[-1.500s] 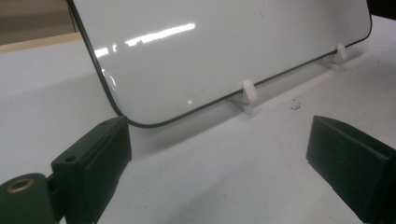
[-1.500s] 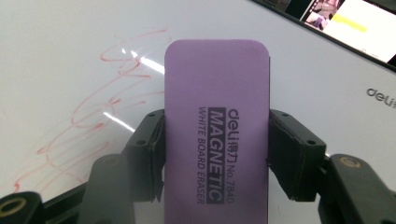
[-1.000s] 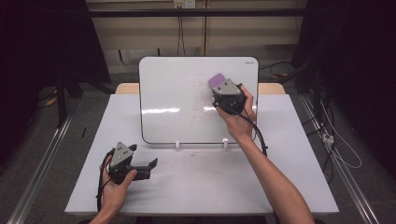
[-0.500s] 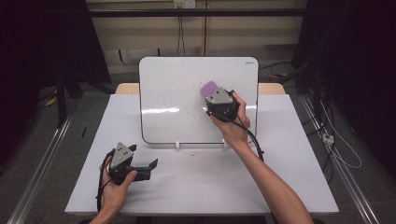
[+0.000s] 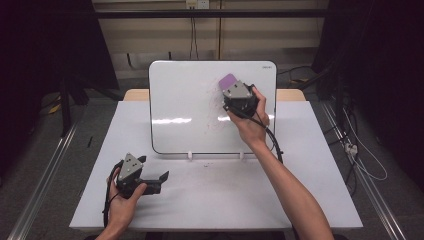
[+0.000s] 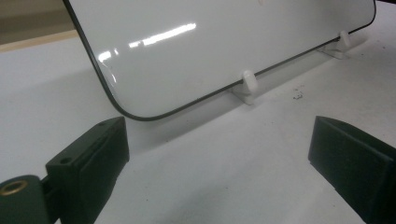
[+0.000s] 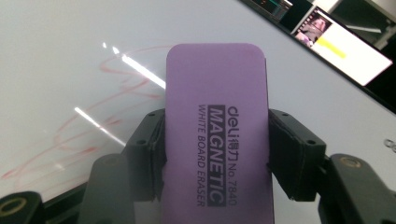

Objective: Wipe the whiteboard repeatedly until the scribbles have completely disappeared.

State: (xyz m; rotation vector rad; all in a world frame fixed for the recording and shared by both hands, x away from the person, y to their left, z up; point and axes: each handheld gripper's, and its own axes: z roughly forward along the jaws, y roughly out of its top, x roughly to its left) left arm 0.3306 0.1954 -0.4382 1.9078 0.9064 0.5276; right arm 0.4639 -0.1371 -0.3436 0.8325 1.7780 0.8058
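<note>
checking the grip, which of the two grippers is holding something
The right gripper, up at the whiteboard, clamps the purple eraser; the left gripper is open.

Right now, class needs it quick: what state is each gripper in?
Left gripper: open, holding nothing, resting low over the table.
Right gripper: shut on the purple eraser, against the whiteboard.

High view looks forward and down from above the person's side, taking in the whole table (image 5: 210, 200). Left gripper view sits low near the tabletop, facing the whiteboard (image 6: 210, 42) bottom edge. Right gripper view is close against the same whiteboard (shared by all three).
</note>
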